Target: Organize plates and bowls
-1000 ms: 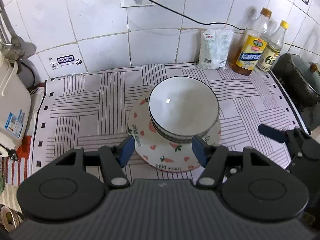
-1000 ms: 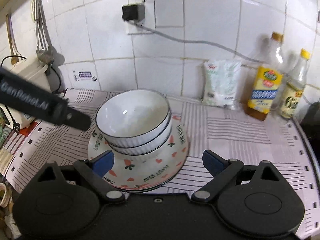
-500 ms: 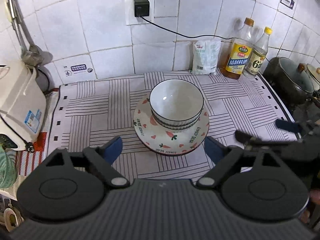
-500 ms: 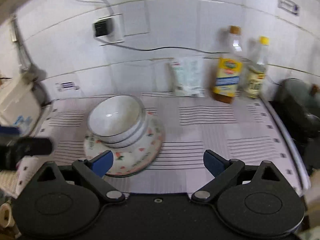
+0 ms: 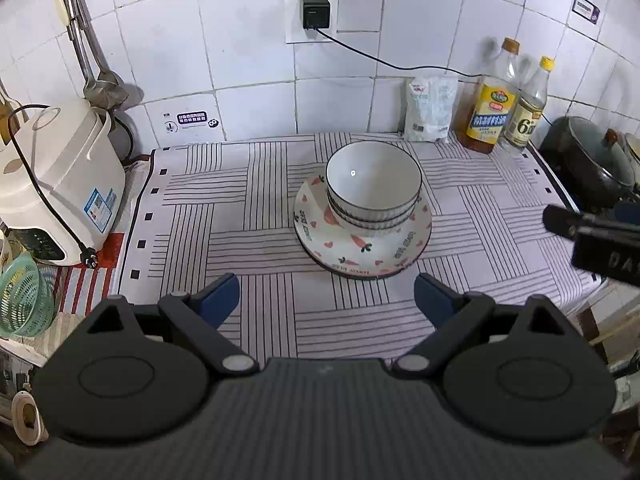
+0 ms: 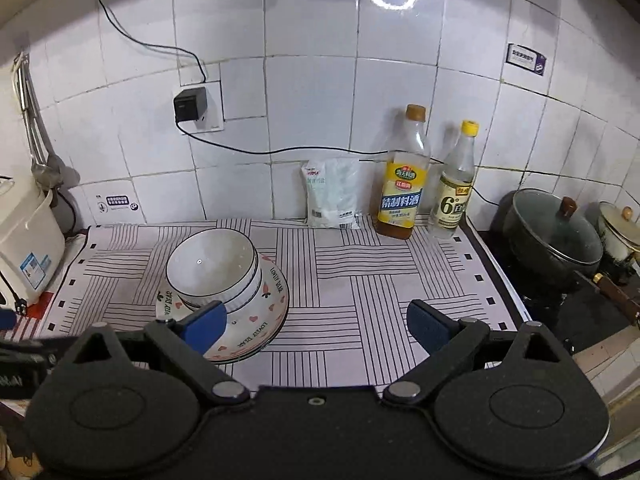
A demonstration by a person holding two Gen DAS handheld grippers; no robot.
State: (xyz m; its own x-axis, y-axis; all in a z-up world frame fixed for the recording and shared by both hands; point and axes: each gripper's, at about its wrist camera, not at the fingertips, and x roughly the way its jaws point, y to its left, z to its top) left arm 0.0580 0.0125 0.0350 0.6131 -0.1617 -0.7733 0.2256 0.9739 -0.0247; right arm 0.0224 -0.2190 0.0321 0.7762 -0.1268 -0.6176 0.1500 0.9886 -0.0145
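Note:
Two white bowls with dark rims are nested and stand on stacked plates with carrot and heart prints in the middle of the striped cloth. The stack also shows in the right wrist view, bowls on plates. My left gripper is open and empty, pulled back in front of the stack. My right gripper is open and empty, to the right of the stack and apart from it.
A white rice cooker stands at the left. A white bag and two bottles stand by the tiled wall. A dark lidded pot sits on the stove at the right. A green basket is at far left.
Both grippers have drawn back and up from the stack. The left jaws have opened wider. The bowls and plates have stayed put.

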